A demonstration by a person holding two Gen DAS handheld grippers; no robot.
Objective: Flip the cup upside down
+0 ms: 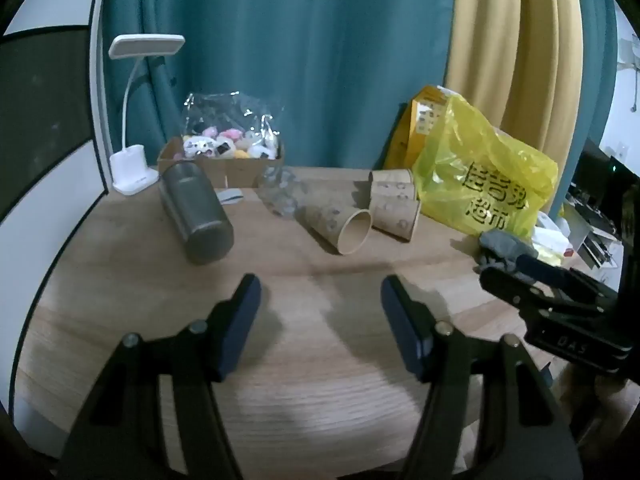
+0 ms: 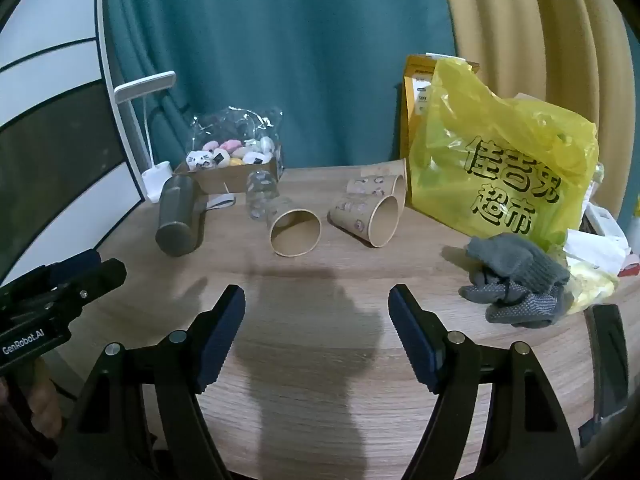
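Observation:
Several brown paper cups lie on their sides on the wooden table [image 1: 320, 380]. The nearest cup [image 1: 340, 222] [image 2: 294, 226] points its open mouth toward me. A second cup [image 1: 394, 216] [image 2: 366, 216] lies right of it, with a third cup [image 1: 392, 178] [image 2: 378, 184] behind. My left gripper [image 1: 320, 300] is open and empty, hovering over the table short of the cups. My right gripper [image 2: 316, 312] is open and empty, also short of the cups. Each gripper shows at the edge of the other's view.
A grey metal bottle [image 1: 196, 216] [image 2: 178, 216] lies on its side at left. A clear plastic bottle [image 2: 260, 194], a box of small toys [image 1: 224, 156], a white desk lamp [image 1: 132, 172], a yellow plastic bag [image 2: 504, 160] and grey gloves [image 2: 516, 276] surround the cups.

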